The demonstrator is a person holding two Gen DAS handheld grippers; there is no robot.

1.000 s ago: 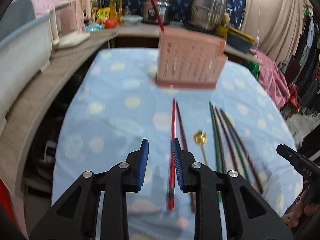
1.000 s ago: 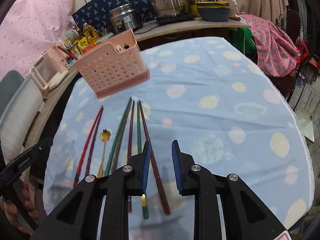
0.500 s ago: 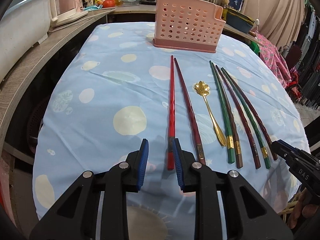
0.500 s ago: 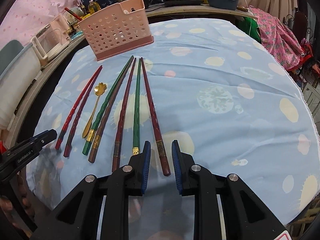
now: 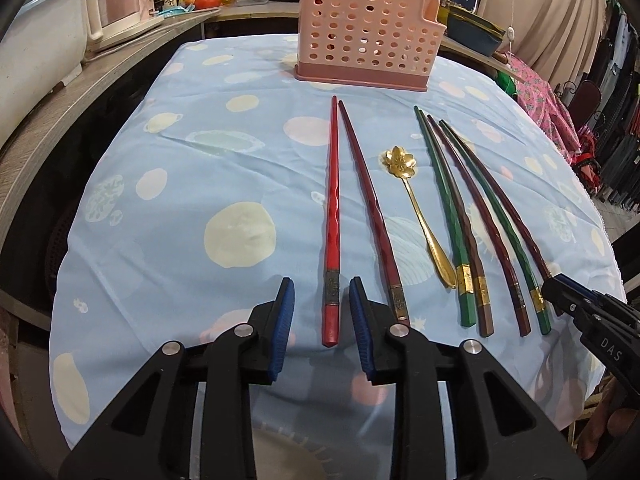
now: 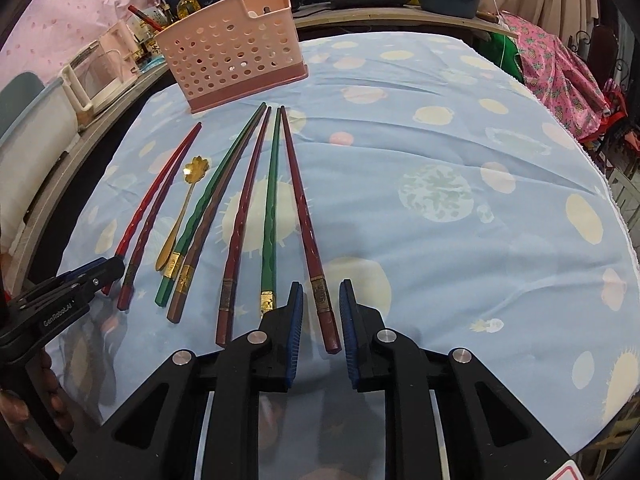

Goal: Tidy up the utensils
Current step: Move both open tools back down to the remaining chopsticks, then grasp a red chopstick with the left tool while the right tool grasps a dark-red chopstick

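On the table [image 5: 168, 184], both tongs gape empty, left tongs [image 5: 322, 308] straddling the red chopstick [image 5: 333, 216], right tongs [image 6: 320, 312] the maroon chopstick [image 6: 304, 204]: light, stiff, slippery, best pinched at the thick banded ends.

Six chopsticks [image 5: 332, 216] and a gold spoon [image 5: 416, 208] flat before an upright pink basket [image 5: 366, 28].

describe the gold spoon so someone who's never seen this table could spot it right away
Start at the pink perforated basket at the far end of the blue spotted tablecloth. In front of it lies a row of chopsticks, with the gold spoon in the gap between two groups. It alone is shiny metal, with a flower-shaped bowl.
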